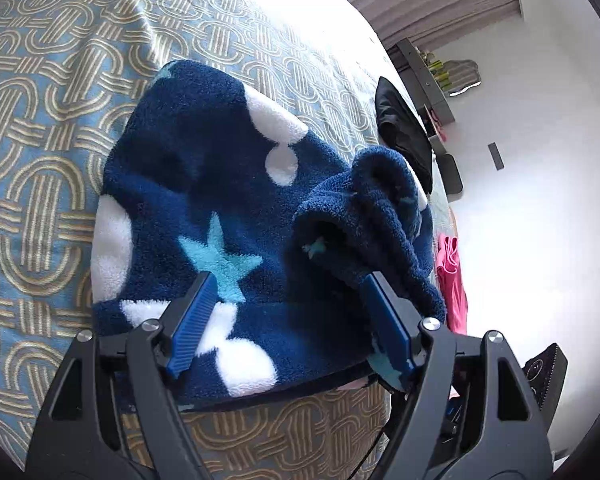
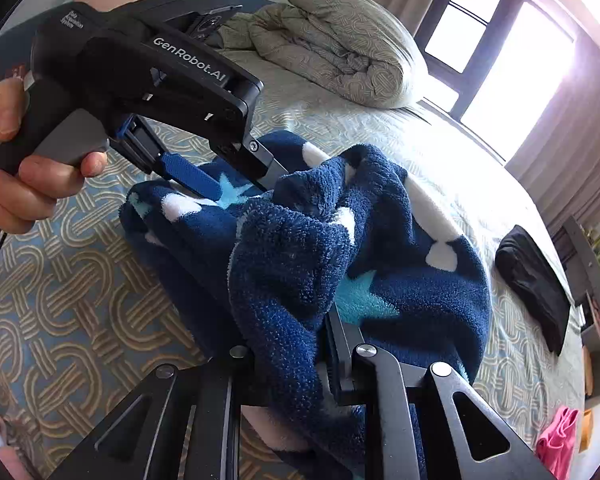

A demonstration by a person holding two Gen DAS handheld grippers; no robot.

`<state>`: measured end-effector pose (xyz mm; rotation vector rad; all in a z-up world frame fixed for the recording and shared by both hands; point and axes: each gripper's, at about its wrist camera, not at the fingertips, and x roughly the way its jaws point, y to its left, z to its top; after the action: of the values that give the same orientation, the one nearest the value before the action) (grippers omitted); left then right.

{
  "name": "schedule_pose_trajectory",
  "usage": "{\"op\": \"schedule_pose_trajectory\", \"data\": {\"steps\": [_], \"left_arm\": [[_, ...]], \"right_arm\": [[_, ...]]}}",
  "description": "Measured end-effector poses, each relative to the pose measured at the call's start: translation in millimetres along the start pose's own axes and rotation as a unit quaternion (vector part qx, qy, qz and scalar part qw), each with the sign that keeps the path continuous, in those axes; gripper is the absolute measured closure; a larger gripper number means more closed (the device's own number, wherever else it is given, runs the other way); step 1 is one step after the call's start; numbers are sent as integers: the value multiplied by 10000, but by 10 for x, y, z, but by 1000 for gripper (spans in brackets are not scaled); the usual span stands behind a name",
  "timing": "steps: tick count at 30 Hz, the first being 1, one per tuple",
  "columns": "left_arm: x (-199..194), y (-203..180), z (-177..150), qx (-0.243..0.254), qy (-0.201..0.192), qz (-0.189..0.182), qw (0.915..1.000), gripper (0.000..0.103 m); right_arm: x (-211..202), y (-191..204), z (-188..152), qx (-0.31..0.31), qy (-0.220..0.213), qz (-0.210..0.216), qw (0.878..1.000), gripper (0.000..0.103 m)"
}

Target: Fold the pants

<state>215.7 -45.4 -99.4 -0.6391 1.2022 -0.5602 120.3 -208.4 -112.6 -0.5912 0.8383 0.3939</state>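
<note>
Right gripper (image 2: 300, 356) pinching a bunched fold of fleece pants (image 1: 204, 200); left gripper (image 1: 288, 320) spread wide over pants on patterned bedspread (image 1: 40, 140). Beyond, black garment (image 2: 536, 280) near mattress edge; rumpled duvet (image 2: 340, 40) farthest.

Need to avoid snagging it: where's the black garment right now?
The black garment lies folded on the bed near its far edge, to the right of the fleece pants and apart from them, in both wrist views.
</note>
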Motion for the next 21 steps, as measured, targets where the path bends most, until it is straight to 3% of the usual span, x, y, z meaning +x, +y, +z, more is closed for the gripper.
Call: {"op": "schedule_pose_trajectory", "data": {"steps": [5,8,14,21], "left_arm": [[-98,-104,-68,193,-53,-9,9998,26],[-58,-177,-45,172,28,-182,9997,19],[177,-318,44,25,313,-424,9986,19],[163,-510,61,302,320,-431,9981,19]], "right_arm": [[-53,-63,38,210,-11,46,9998,83],[-46,-71,40,327,-22,94,9994,82],[-44,-61,14,412,-29,100,9991,81],[-72,-37,-20,429,-44,105,9990,81]]}}
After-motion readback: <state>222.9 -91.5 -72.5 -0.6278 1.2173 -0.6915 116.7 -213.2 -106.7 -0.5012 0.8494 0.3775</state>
